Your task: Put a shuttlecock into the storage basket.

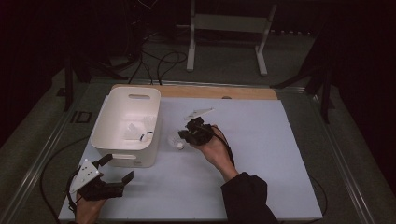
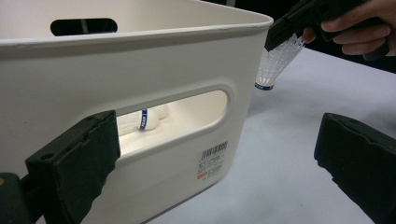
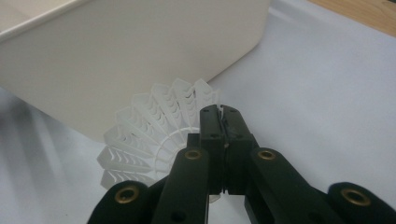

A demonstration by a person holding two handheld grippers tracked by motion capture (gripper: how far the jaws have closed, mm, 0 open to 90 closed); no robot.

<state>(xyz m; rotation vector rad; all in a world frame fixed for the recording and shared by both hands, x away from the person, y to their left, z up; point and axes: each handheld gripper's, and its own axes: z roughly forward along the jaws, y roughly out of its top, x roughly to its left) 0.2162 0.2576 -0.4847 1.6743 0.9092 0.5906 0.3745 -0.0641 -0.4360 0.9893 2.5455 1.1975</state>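
The left gripper (image 1: 113, 169) gapes wide just before the white bin (image 1: 108, 140) (two shuttlecocks inside); the right gripper (image 3: 225, 122) pinches a shuttlecock's (image 3: 149, 130) skirt, just beside the bin.

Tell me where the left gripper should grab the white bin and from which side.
Grip the white bin at its near end wall, one jaw through the handle slot and one over the rim above it. Come from the person's side, where the open left gripper already faces that slot; the bar above it looks narrow enough.

dark room | grey floor (image 1: 224, 70) | white stand (image 1: 229, 23) | cables (image 1: 159, 60)
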